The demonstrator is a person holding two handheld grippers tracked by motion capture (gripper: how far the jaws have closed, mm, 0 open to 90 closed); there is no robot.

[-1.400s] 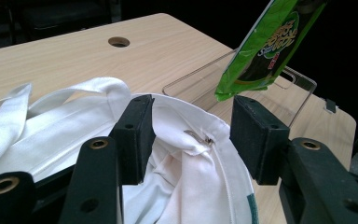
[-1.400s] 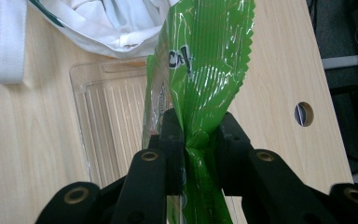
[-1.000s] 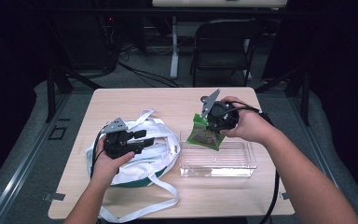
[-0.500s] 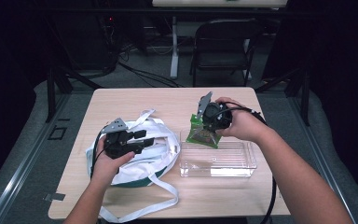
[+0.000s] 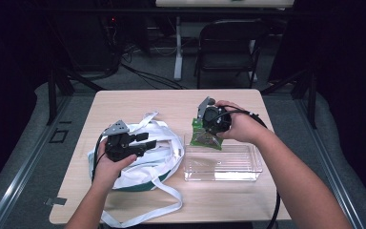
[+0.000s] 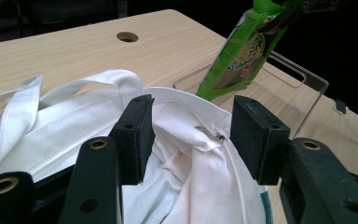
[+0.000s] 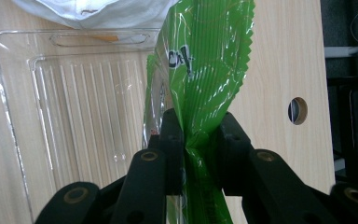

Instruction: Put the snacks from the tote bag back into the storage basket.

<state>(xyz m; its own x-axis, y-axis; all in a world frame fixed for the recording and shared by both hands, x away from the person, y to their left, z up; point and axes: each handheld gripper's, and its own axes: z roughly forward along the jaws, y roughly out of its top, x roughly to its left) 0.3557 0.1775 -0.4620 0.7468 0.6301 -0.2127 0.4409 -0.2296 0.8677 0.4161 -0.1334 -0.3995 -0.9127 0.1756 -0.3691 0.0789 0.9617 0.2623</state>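
Observation:
A white cloth bag (image 5: 162, 152) with long straps and a green base lies on the left half of the table. My left gripper (image 5: 147, 142) hovers open just above it; in the left gripper view its jaws (image 6: 196, 140) straddle a fold of the bag (image 6: 74, 126) near a small zipper pull. My right gripper (image 5: 204, 127) is shut on the top edge of a green snack packet (image 5: 204, 139). The packet (image 7: 205, 60) hangs over the far left corner of a clear plastic bin (image 5: 224, 164). The left gripper view shows the packet (image 6: 237, 56) hanging beyond the bag.
The clear bin (image 7: 84, 98) is empty and stands right of the bag, its left end close to the cloth. The wooden table (image 5: 138, 105) has bare room along its far side and a cable hole (image 7: 297, 110). A folding chair (image 5: 228, 47) stands behind the table.
My right gripper has carried the green packet a little to the left, toward the bag. The left gripper has stayed open over the bag.

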